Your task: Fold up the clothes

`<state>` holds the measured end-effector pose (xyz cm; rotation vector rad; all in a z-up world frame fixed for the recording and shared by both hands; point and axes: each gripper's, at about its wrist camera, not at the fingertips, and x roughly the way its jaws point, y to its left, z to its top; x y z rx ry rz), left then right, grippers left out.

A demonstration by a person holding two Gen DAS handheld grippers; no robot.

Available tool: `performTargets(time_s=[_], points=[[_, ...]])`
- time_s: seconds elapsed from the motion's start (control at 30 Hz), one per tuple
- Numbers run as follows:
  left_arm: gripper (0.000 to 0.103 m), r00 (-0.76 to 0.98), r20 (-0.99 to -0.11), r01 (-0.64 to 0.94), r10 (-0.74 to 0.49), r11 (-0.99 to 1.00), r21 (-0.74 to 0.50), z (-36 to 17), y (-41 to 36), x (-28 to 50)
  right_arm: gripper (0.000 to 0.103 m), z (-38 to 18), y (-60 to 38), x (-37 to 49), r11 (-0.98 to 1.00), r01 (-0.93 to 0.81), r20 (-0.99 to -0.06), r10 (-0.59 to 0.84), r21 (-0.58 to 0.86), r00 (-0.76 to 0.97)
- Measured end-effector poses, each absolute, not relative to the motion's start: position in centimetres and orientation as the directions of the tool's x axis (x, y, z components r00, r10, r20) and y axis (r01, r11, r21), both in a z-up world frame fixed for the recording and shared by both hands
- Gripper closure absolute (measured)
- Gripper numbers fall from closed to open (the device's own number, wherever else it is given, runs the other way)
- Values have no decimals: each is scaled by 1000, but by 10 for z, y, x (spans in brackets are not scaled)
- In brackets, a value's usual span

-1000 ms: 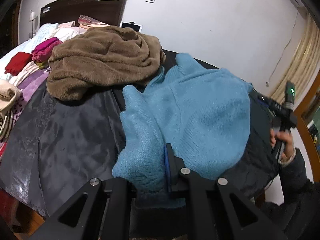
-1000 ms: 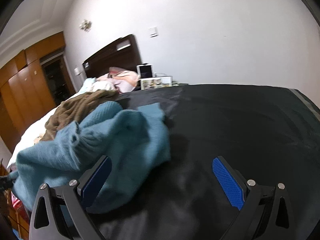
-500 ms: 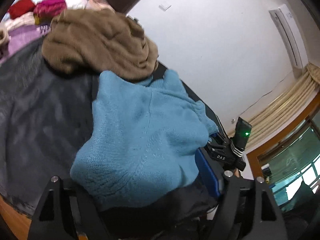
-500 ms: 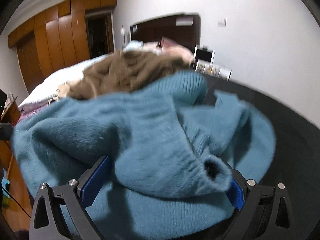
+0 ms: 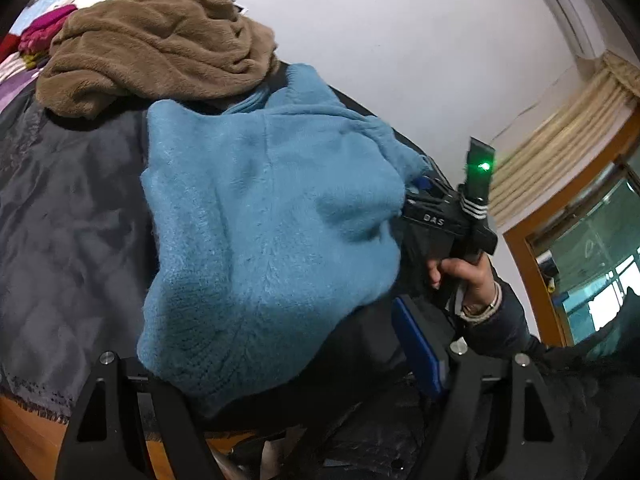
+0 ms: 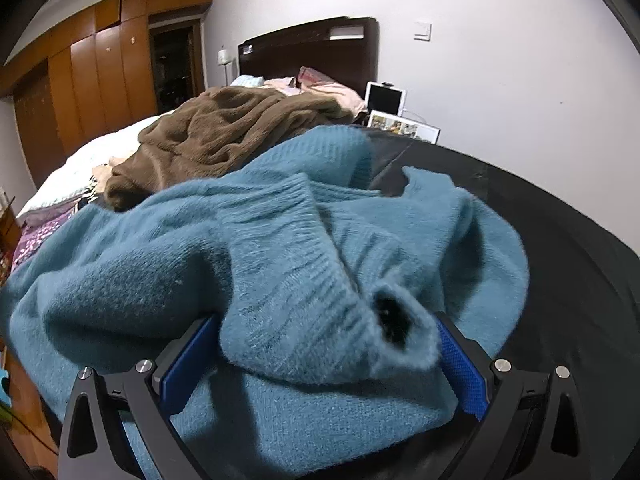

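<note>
Folding's barely halfway: blue sweater [image 6: 280, 280] bunched on the bed [image 5: 60, 220], left tongs [image 5: 280, 364] wide open, right tongs [image 6: 320, 352] open around a sleeve, brown garment [image 6: 224, 136] untouched

Both grippers are black, with triangular cut-outs, silver screws and ridged blue pads [image 6: 460, 368]. The right gripper [image 5: 430, 204] carries "DAS" lettering, white stripes and a green light. Its hand [image 5: 466, 276] wears a dark sleeve [image 5: 504, 320] and a wrist bracelet [image 5: 482, 306].

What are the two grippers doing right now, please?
Left gripper: open, sweater hem between its jaws, unpressed.
Right gripper: open around the sweater's cuff.
</note>
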<state>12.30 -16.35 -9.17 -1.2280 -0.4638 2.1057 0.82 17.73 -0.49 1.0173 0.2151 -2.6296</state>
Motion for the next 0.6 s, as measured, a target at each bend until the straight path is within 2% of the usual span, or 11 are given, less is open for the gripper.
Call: performTargets(time_s=[0.13, 0.2, 0.3, 0.4, 0.5, 0.6], points=[[22, -338, -590, -349, 733, -680, -645, -88, -176, 118, 0, -6, 183, 10, -946, 323, -675, -219, -30, -704], [15, -313, -552, -366, 773, -634, -681, -93, -171, 111, 0, -6, 185, 10, -950, 311, -673, -217, -19, -707], [14, -315, -513, -382, 798, -602, -702, -98, -158, 101, 0, -7, 187, 11, -951, 309, -669, -228, -2, -707], [12, -397, -523, -355, 754, -652, -670, -96, -155, 88, 0, -8, 188, 13, -949, 314, -670, -236, 4, -704], [12, -423, -593, -285, 685, -722, -630, -98, -165, 81, 0, -9, 189, 14, -948, 317, -671, -238, 5, -702], [12, -398, -604, -264, 690, -717, -645, -101, -181, 87, 0, -9, 188, 15, -949, 316, -671, -238, 6, -702]])
